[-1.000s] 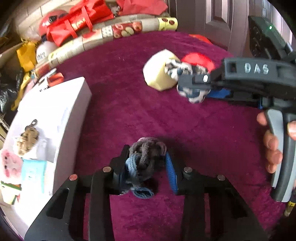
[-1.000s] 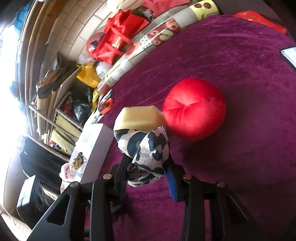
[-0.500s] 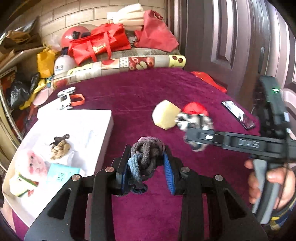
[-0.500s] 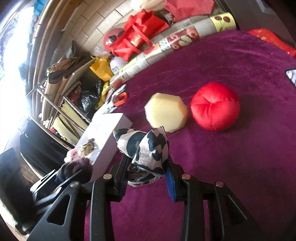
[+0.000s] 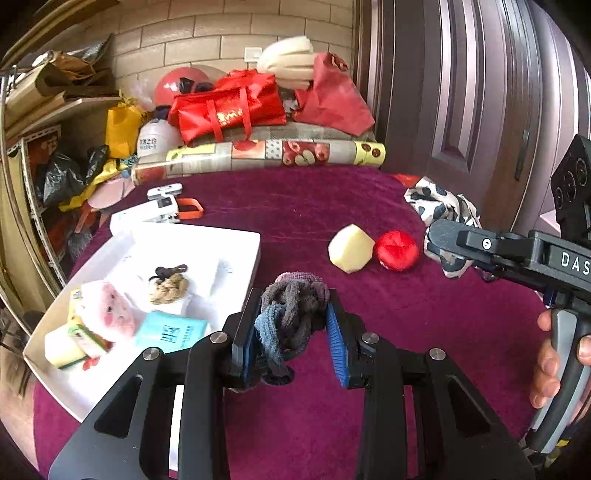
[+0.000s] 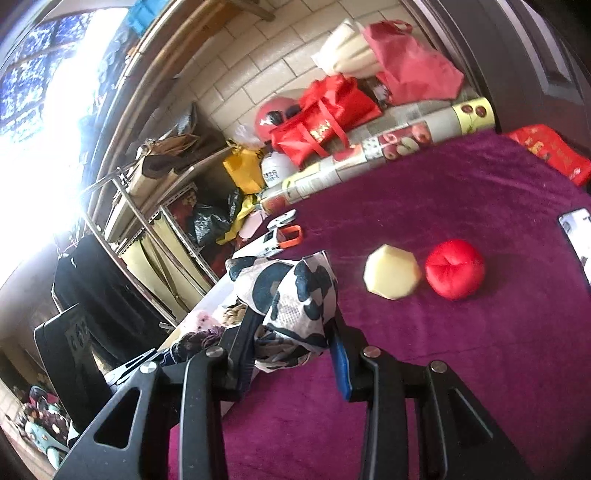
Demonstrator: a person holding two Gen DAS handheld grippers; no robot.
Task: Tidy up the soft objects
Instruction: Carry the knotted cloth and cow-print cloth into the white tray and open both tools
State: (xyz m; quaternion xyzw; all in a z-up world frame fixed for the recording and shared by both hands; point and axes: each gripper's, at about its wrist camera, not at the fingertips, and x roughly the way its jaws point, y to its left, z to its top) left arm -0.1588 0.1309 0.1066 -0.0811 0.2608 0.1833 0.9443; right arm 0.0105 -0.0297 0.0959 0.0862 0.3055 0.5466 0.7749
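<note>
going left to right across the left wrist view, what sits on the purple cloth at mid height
white tray → pale yellow faceted foam block → red round plush ball → black-and-white patterned cloth held in the right gripper

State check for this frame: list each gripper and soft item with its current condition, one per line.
left gripper: shut on dark knotted rope toy, lifted
right gripper: shut on spotted cloth, lifted
yellow foam block: resting on the tablecloth
red plush ball: beside it
white tray: holds pig plush

Cluttered home storeroom: brick wall (image 5: pixel 221 33), metal shelving (image 6: pixel 162 218), piled red bags (image 5: pixel 229 107), panelled door (image 5: pixel 461 92).
</note>
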